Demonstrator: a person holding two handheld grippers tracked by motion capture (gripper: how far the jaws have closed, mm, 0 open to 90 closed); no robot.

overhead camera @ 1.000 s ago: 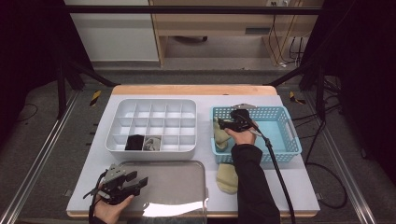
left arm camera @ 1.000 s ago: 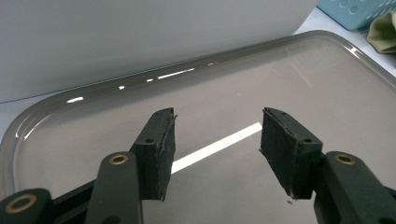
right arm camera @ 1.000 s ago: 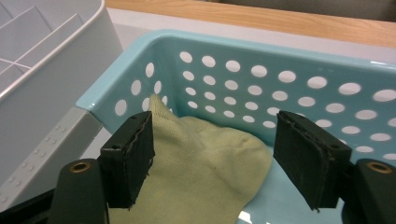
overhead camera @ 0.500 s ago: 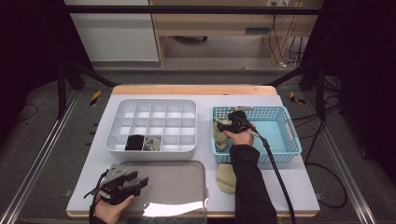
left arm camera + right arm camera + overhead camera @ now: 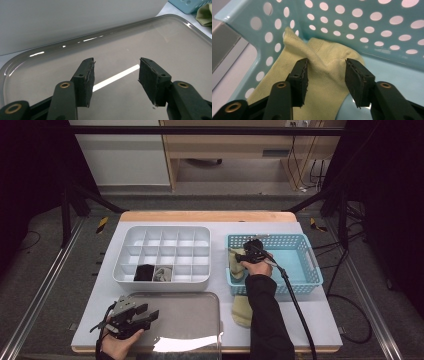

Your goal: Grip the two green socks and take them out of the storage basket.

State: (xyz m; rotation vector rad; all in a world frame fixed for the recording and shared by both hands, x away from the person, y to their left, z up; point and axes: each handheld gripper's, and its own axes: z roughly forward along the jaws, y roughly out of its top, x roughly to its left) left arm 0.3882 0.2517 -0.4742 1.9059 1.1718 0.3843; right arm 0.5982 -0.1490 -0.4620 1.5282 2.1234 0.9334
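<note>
at the left wall of the blue basket [image 5: 305, 262], the right gripper [image 5: 325, 72], jaws just closing, straddles a raised fold of pale yellow sock [image 5: 322, 75], which it should pinch squarely before lifting; the left gripper [image 5: 116, 75] waits wide open over the grey tray [image 5: 175, 37].

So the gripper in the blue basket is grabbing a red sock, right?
Not red. The sock is pale yellow, as the right gripper view shows. The right gripper is in the blue basket, jaws just closing around a fold of it.
</note>
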